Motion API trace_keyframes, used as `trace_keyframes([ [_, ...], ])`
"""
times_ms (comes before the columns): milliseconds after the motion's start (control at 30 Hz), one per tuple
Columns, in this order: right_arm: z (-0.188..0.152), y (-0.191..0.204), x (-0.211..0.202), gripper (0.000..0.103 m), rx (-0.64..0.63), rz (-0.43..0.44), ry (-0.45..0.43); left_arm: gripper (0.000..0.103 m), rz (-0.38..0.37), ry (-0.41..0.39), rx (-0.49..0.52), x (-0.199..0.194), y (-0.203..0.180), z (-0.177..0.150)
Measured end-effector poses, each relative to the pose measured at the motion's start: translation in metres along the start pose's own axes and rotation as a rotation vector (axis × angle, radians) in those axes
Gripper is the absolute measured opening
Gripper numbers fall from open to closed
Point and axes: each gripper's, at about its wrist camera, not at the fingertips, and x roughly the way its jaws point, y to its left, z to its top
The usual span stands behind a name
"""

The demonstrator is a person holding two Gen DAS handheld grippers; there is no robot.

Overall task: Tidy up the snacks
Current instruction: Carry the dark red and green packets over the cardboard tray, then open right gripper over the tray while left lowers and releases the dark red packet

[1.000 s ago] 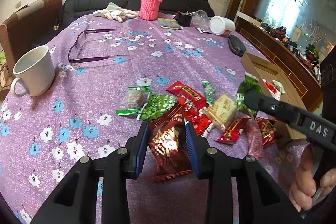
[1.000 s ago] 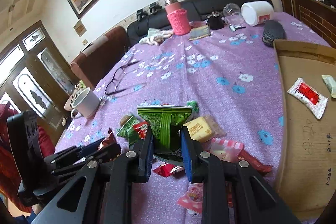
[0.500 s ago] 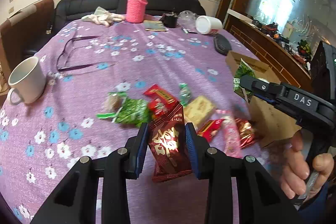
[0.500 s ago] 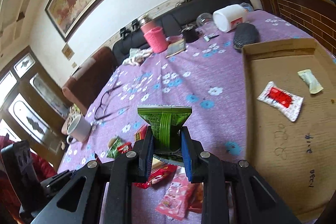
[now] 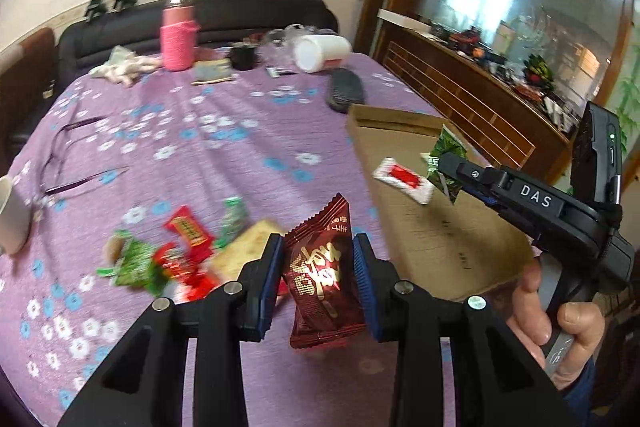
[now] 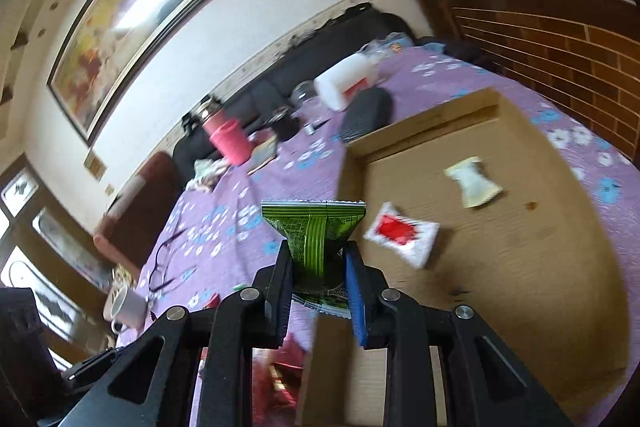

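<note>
Left tool (image 5: 318,273): clenched on one dark red snack packet (image 5: 320,277), held clear above the tabletop (image 5: 224,131), near the edge of the cardboard tray (image 5: 448,247).

Right tool (image 6: 318,277): clenched on one green snack packet (image 6: 314,233), held over the tray's near left part; the same packet shows in the left view at (image 5: 446,163).

Tray contents, counted: two packets, one red-and-white packet (image 6: 402,233) and one pale packet (image 6: 472,181), lying apart on the cardboard.

Remaining pile (image 5: 180,251) on the tabletop left of the tray: blurred, count uncertain; red, green and one beige wrapper distinguishable.

Also present: one white mug (image 6: 126,305), one pair of glasses (image 5: 70,163), one pink bottle (image 5: 178,35).
</note>
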Motion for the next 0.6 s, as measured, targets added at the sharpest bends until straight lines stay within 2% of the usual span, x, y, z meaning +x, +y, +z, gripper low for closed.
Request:
trace_keyframes([
  [267,0.007,-0.045,-0.016,0.026,0.088,-0.091,-0.026,0.034,-0.098,0.048,0.057,0.034,-0.053,0.011],
  [467,0.003,-0.071,0.001,0.026,0.172,-0.171,0.072,0.034,-0.16,0.11,0.1,0.071,-0.09,0.011],
  [600,0.002,-0.073,0.002,0.026,0.153,-0.226,0.085,0.034,-0.164,0.154,0.127,0.097,-0.103,0.002],
])
